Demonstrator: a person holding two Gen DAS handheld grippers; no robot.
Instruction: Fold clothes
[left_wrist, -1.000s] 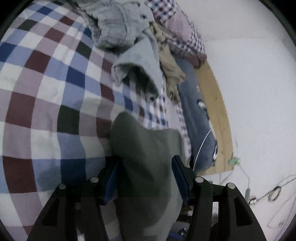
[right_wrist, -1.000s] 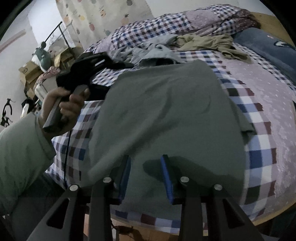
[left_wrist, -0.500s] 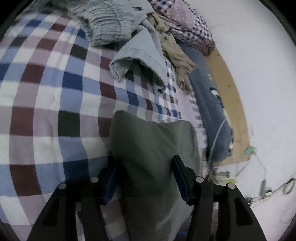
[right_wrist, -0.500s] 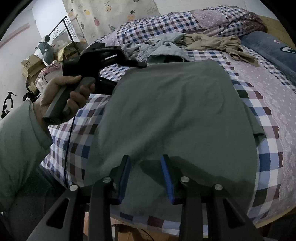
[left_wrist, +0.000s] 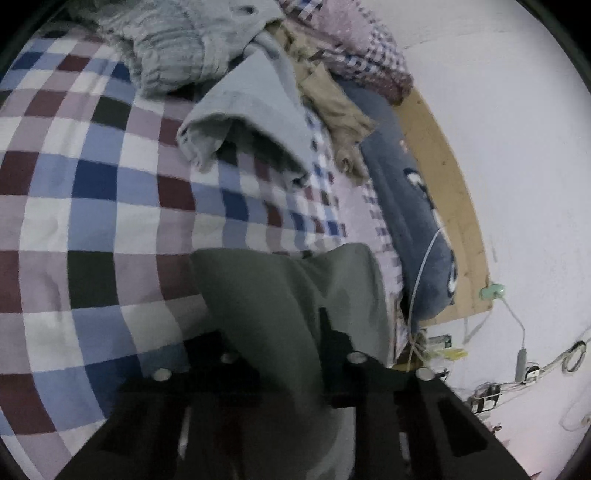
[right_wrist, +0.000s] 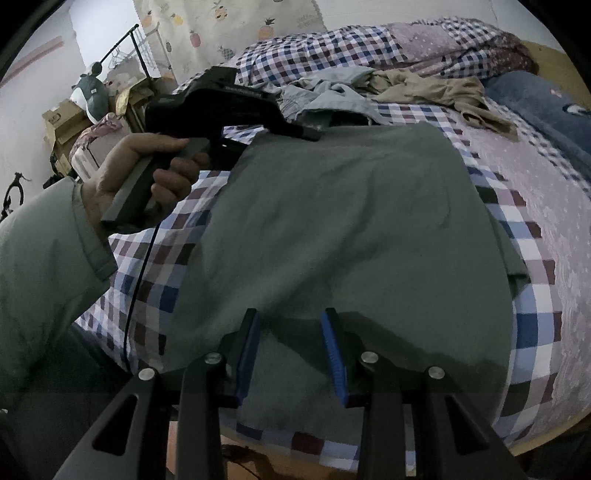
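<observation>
The left gripper (right_wrist: 310, 134) has travelled along the bed (right_wrist: 546, 221) toward the clothes pile (right_wrist: 369, 88), carrying the green garment (right_wrist: 351, 229)'s far corner; in its own view its jaws now sit dark and closer together on the cloth.

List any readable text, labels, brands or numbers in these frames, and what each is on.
No text can be read in either view.
Left gripper housing: a pale line of lettering along its top, too blurred to read.
Cardboard box at the far left: a small printed mark, too small to read.
Blue pillow: white print, a graphic rather than letters as far as can be told.
Curtain: pineapple pattern only, no words.
</observation>
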